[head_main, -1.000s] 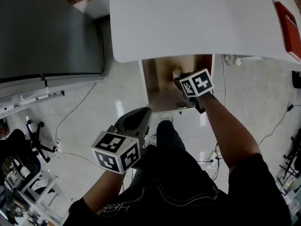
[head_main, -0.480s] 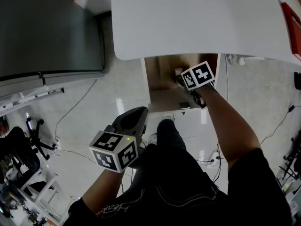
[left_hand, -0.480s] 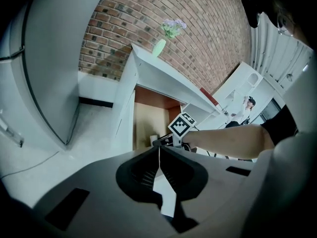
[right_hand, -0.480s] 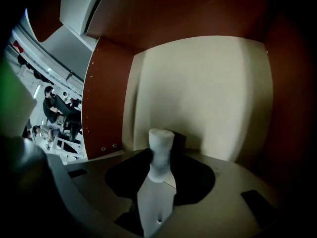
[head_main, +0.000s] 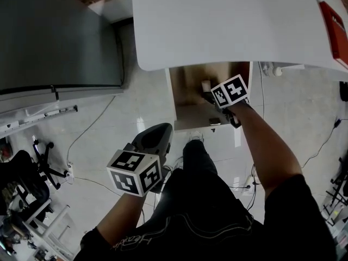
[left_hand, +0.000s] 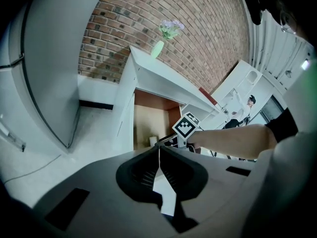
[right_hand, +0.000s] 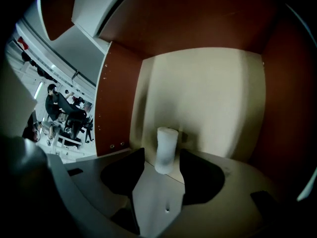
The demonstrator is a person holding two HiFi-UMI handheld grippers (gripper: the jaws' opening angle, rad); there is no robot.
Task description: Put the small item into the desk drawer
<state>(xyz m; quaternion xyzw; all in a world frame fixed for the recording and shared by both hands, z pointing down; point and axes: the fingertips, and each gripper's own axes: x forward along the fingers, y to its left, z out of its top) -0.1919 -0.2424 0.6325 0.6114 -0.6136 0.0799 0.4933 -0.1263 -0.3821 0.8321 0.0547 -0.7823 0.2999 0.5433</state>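
Observation:
The small item [right_hand: 167,149], a white cylinder, stands upright on the pale floor of the open desk drawer [right_hand: 208,98]. My right gripper [right_hand: 162,158] reaches into the drawer around it. Its jaws are opening and stand on either side of the cylinder, with gaps showing. In the head view the cylinder [head_main: 206,86] sits just beyond the right gripper [head_main: 211,95], inside the drawer [head_main: 187,116] under the white desk [head_main: 228,20]. My left gripper [head_main: 159,135] hangs low over the person's lap, and its jaws [left_hand: 159,150] are shut with nothing in them.
A tall grey cabinet [head_main: 54,37] stands left of the desk. A red object [head_main: 333,26] lies on the desk's right edge and a green vase [left_hand: 157,48] stands at its far end. Cables [head_main: 87,129] and an office chair [head_main: 24,173] are on the tiled floor.
My right gripper has moved slightly deeper into the drawer, with the white cylinder still at its tip. The left gripper has barely moved.

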